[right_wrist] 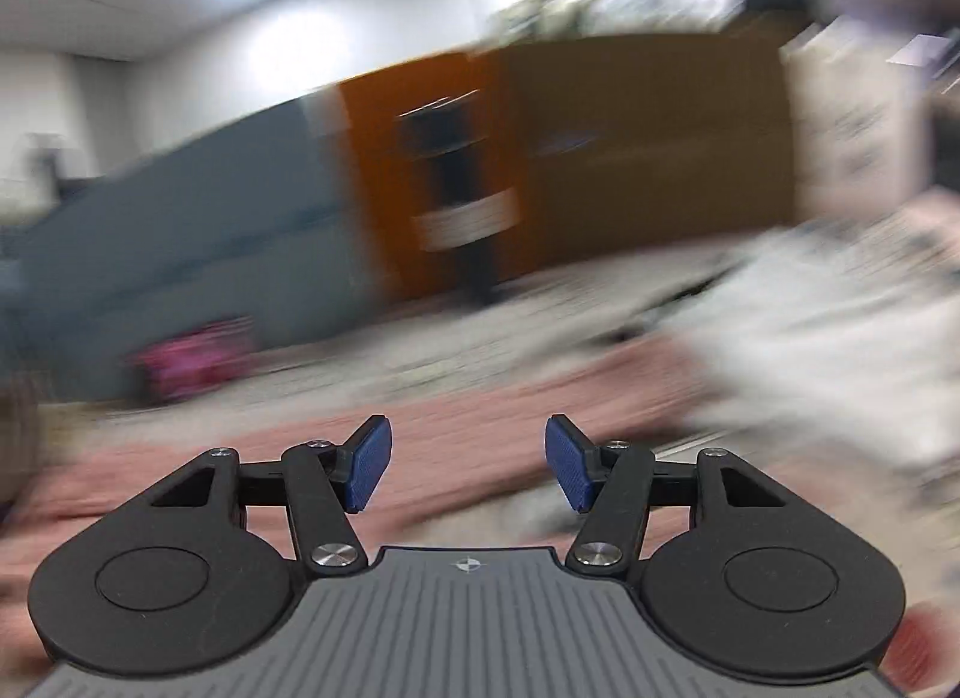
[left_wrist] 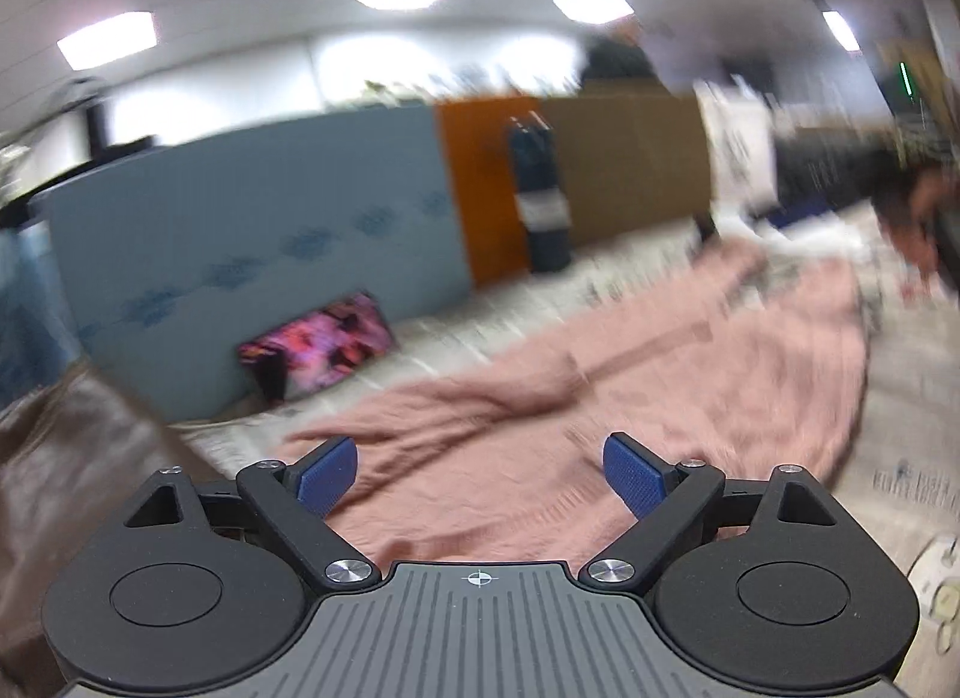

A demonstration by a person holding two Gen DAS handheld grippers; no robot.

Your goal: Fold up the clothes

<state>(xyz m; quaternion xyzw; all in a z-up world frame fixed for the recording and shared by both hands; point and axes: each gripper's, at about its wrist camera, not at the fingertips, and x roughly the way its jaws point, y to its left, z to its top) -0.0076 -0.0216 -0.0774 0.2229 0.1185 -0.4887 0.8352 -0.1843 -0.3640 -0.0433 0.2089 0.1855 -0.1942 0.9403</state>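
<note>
A pink garment (left_wrist: 600, 398) lies spread and wrinkled on a light patterned surface (left_wrist: 924, 428). My left gripper (left_wrist: 480, 473) is open and empty, its blue pads just above the near edge of the garment. My right gripper (right_wrist: 468, 464) is open and empty, above the same pink garment (right_wrist: 456, 416). The right wrist view is heavily blurred. A white cloth (right_wrist: 828, 326) lies at the right in the right wrist view.
A blue-grey panel (left_wrist: 270, 230), an orange panel (left_wrist: 480, 182) and a brown panel (left_wrist: 636, 164) stand behind the surface. A dark cylinder (left_wrist: 540, 194) stands by them. A pink-patterned box (left_wrist: 318, 344) leans on the blue panel. Brown leather (left_wrist: 66, 458) shows at left.
</note>
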